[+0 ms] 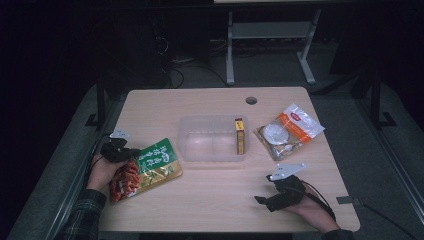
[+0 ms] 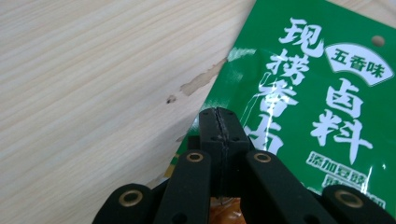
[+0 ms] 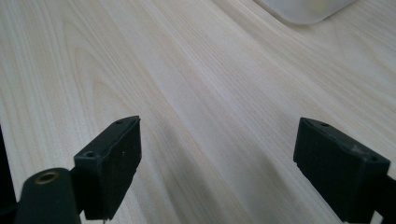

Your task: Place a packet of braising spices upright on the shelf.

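- The left gripper [image 1: 121, 151] sits at the near left of the table [image 1: 215, 200], its jaws pressed together with no gap between the pads.
- In the left gripper view those jaws meet over the edge of the green seasoning packet [image 2: 317, 102]; the packet's edge runs in under the pads, so they appear to pinch its left margin, though the contact itself is hidden behind the jaws.
- From the left gripper, the green seasoning packet spreads to the right and toward the person, lying mostly flat on the wood, its green printed half nearest the jaws and its red and orange half [image 1: 125, 182] farther down by the hand [image 1: 102, 172].
- The clear plastic bin [image 1: 212, 137] stands just beyond the packet, to the right of the left gripper, near the table's middle.
- A narrow yellow and brown box [image 1: 240, 136] stands on edge inside the bin against its right wall.
- The right gripper [image 1: 267, 197] rests low at the near right of the table, its jaws spread wide with bare wood between them and nothing in them.
- Ahead of the right gripper, well apart from it, lies an orange and clear snack bag [image 1: 289, 131], just right of the bin.
- In the right gripper view a corner of the bin [image 3: 306, 9] shows far ahead of the jaws.
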Demonstrator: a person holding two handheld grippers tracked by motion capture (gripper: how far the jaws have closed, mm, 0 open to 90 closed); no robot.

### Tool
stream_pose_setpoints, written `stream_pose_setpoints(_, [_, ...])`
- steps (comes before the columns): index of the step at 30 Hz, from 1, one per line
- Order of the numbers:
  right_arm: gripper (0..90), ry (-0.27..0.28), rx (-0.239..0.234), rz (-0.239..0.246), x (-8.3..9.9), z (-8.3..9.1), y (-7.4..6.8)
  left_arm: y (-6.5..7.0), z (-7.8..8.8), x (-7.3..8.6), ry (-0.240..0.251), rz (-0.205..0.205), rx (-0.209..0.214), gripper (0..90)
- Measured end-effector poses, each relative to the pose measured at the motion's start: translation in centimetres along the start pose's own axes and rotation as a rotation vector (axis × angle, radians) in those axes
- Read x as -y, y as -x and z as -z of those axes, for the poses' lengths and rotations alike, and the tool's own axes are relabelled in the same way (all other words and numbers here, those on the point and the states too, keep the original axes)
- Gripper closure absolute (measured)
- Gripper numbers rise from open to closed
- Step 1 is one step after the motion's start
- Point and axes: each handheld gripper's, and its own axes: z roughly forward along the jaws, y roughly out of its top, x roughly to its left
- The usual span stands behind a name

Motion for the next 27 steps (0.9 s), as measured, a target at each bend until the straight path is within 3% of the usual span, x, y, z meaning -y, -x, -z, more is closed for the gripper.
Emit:
stream_pose_setpoints(7, [14.7,-0.001,-0.003,0.0,-0.1,-0.1,-0.1,1.4,-0.4,-0.4,-0.021,-0.04,0.082,90.0])
stream_pose_setpoints(10, [14.7,0.002,-0.001,0.001,0.0,0.0,-0.1,2.5,-0.3,-0.8,-0.048,-0.099,0.076,90.0])
stream_pose_setpoints(12, [14.7,0.001,0.0,0.002,0.0,0.0,0.0,2.9,-0.1,-1.0,-0.041,-0.102,0.084,90.0])
stream_pose_setpoints(14, [14.7,0.004,-0.001,0.001,0.0,0.1,0.0,3.8,0.2,-1.3,-0.01,-0.096,0.125,90.0])
stream_pose_setpoints(15, [14.7,0.005,-0.001,0.001,0.0,0.1,0.0,4.4,0.4,-1.6,-0.001,-0.113,0.158,90.0])
stream_pose_setpoints(16, [14.7,0.005,-0.001,0.001,0.0,0.1,0.0,4.4,0.4,-1.6,-0.001,-0.113,0.158,90.0])
stream_pose_setpoints(19, [14.7,0.004,-0.001,0.0,0.0,0.0,0.0,7.2,0.5,-2.2,0.032,-0.155,0.232,90.0])
stream_pose_setpoints(20, [14.7,0.003,-0.002,0.004,0.0,0.0,0.0,9.0,0.3,-2.5,0.046,-0.175,0.272,90.0])
stream_pose_setpoints(25, [14.7,0.004,-0.002,0.002,0.0,0.1,-0.1,11.0,-0.6,-2.7,0.023,-0.232,0.268,90.0])
stream_pose_setpoints(27, [14.7,0.004,-0.003,0.005,0.0,0.1,-0.1,11.2,-1.0,-2.7,0.015,-0.262,0.236,90.0])
